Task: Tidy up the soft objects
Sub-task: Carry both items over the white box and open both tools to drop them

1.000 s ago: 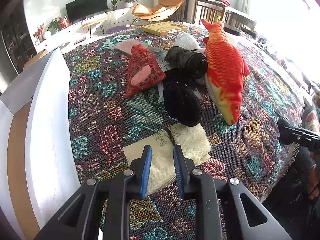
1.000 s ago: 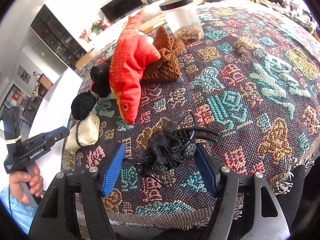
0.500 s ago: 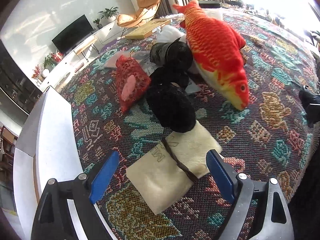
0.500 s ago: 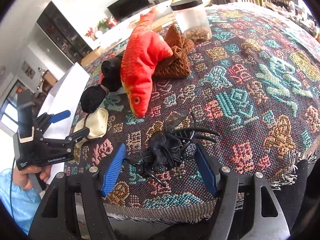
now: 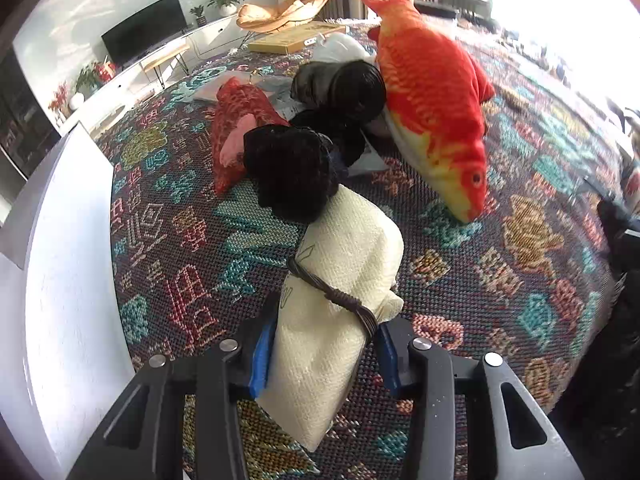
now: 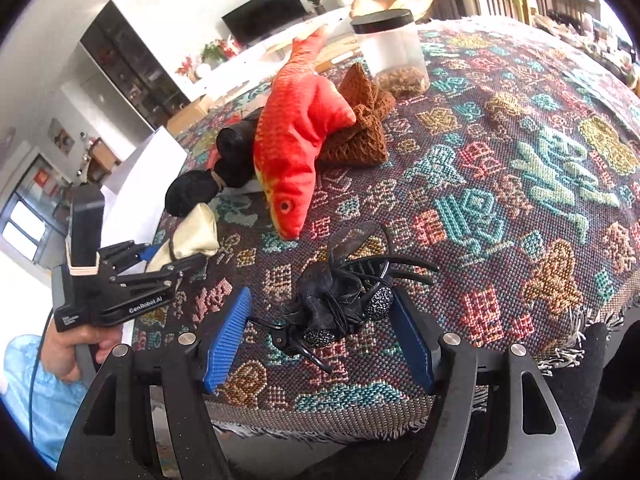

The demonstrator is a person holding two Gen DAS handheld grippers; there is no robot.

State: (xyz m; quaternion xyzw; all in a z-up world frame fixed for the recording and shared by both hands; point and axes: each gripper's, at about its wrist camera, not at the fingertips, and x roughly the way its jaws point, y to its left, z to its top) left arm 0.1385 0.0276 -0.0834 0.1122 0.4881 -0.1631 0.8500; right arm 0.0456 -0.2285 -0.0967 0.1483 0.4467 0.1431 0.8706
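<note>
On the patterned tabletop [image 5: 172,240], the left gripper [image 5: 320,354] has just been closing, and its blue fingers [image 5: 262,350] now pinch the cream towel bundle [image 5: 340,280] tied with a dark cord, at 6 o'clock in the left wrist view. A black knit item [image 5: 288,168] touches the bundle's far end at 12 o'clock, with the red fish plush [image 5: 432,92] at 1 o'clock. In the right wrist view, the right gripper [image 6: 320,338] stands spread around the black hair clip [image 6: 340,300], its fingers [image 6: 228,332] not pressing it.
</note>
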